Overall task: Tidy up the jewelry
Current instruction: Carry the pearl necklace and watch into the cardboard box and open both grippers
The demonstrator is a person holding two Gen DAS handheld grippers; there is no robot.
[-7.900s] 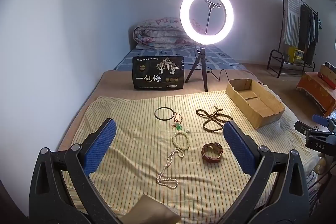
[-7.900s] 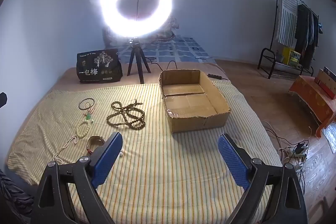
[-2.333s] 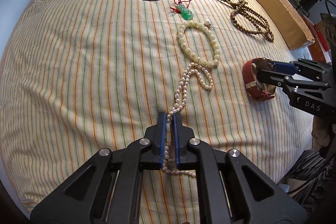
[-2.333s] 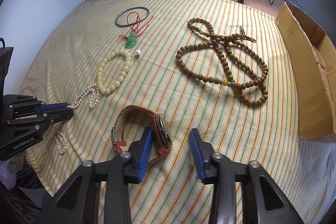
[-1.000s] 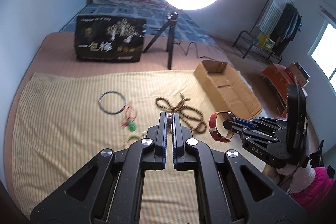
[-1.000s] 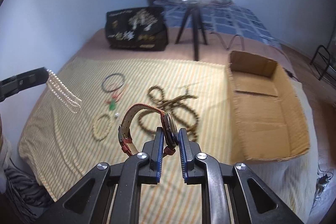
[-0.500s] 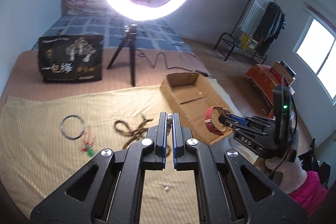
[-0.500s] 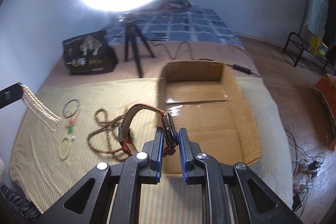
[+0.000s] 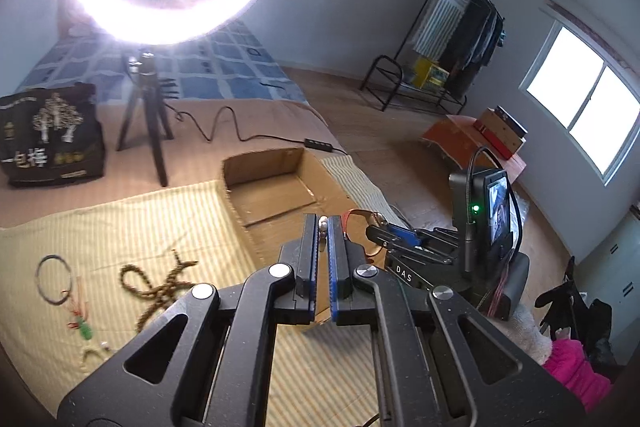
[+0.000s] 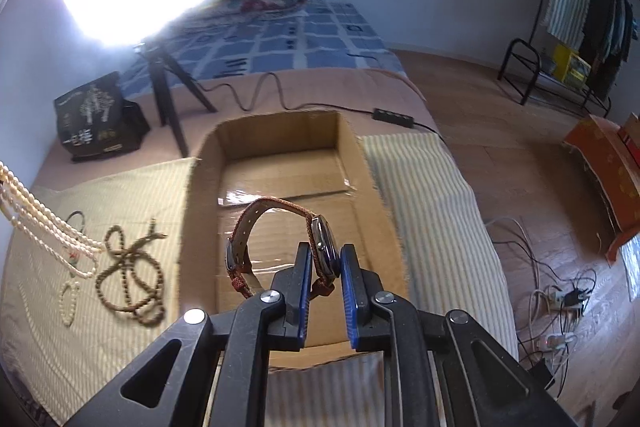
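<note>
My right gripper (image 10: 324, 261) is shut on a wristwatch (image 10: 276, 231) with a red-brown strap, held in the air over the open cardboard box (image 10: 280, 183). My left gripper (image 9: 323, 227) is shut on a white pearl necklace (image 9: 322, 225); only a bead or two shows between its blue pads. In the right wrist view the pearl necklace (image 10: 36, 223) hangs in long loops at the left edge, above the striped cloth. In the left wrist view the right gripper (image 9: 390, 233) with the watch (image 9: 362, 217) is over the near end of the box (image 9: 276, 187).
On the yellow striped cloth (image 9: 120, 227) lie brown wooden prayer beads (image 9: 156, 287), a dark bangle (image 9: 54, 279), a green pendant on red cord (image 9: 84, 329) and a pale bead bracelet (image 10: 68, 301). A ring light on a tripod (image 9: 148, 115) and a black bag (image 9: 48, 135) stand behind.
Both grippers have swung to the right with their loads. The box now lies right under the watch, and the left gripper has closed in on the box's near corner.
</note>
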